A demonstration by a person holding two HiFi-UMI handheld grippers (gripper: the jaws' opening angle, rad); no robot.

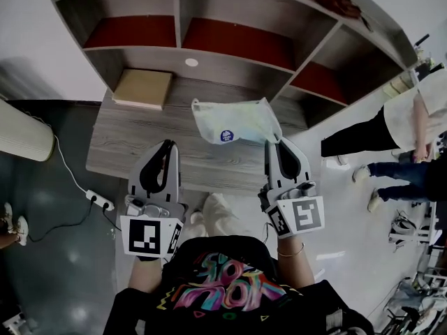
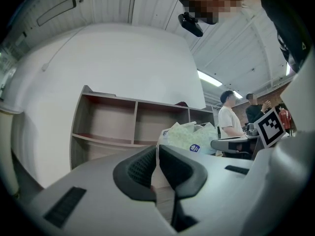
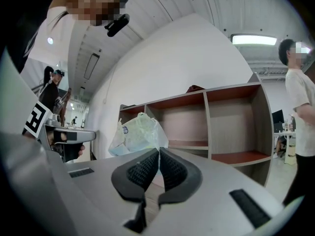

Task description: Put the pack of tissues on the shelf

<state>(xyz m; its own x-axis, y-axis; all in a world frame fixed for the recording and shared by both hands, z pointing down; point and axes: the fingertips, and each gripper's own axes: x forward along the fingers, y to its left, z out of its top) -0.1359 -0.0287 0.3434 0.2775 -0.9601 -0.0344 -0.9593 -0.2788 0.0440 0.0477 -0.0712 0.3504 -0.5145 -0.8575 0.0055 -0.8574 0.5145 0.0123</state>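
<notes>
Grey floor (image 1: 42,257) spreads round a wood desk (image 1: 140,145), and we look down on it from above. Behind the desk stands a shelf (image 1: 230,44) with red boards at the back of its boxes. We hold a gripper in each hand, and both point at the shelf.

Our right gripper (image 1: 272,144) has its jaws pressed together on a corner of the pack (image 1: 234,122). The pack is a soft, pale bag with a round blue sticker (image 1: 226,136). It is over the desk, in front of the shelf, and it is not on the shelf yet. In the right gripper view, the pack shows up and to the left of the jaws, and its thin corner runs down into them.

Our left gripper (image 1: 167,145) has its jaws together too, with nothing in them.

A flat tan box (image 1: 143,88) lies on the desk at the left, well apart from the pack. A white power strip (image 1: 99,200) lies on the floor. People (image 1: 401,121) stand off to the right.
</notes>
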